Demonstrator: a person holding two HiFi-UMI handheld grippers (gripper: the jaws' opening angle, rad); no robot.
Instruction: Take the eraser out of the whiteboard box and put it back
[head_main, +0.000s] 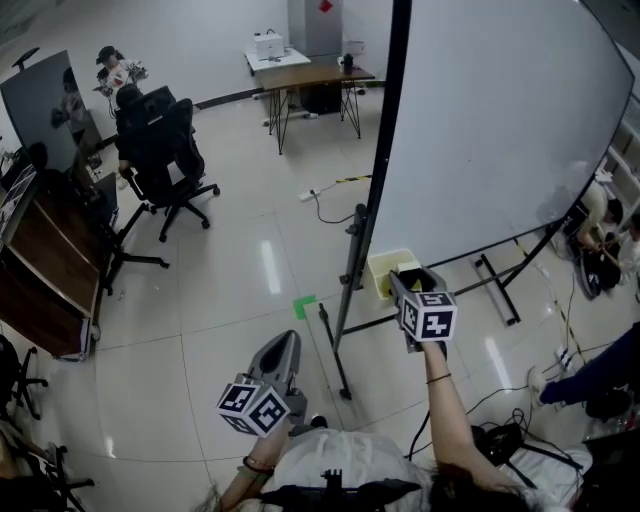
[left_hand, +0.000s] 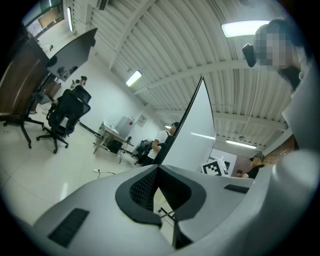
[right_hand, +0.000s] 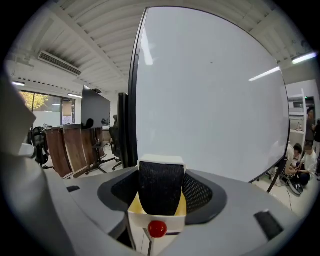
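A pale yellow box (head_main: 383, 272) hangs at the lower left corner of the whiteboard (head_main: 480, 130). In the right gripper view the eraser (right_hand: 160, 187), black felt facing me with a white back, stands upright in the box (right_hand: 150, 219). My right gripper (right_hand: 161, 194) reaches down over the box, its pads against the eraser's two sides. From the head view the right gripper (head_main: 410, 282) sits at the box's right edge. My left gripper (head_main: 280, 352) is held level, left of the board's stand, shut with nothing in it (left_hand: 157, 172).
The whiteboard's black frame and feet (head_main: 345, 330) stand between the two grippers. A red round knob (right_hand: 157, 228) sits on the box front. Office chairs (head_main: 160, 150), wooden desks (head_main: 50, 270) and a table (head_main: 310, 75) lie farther left and back. People sit at the right (head_main: 600, 220).
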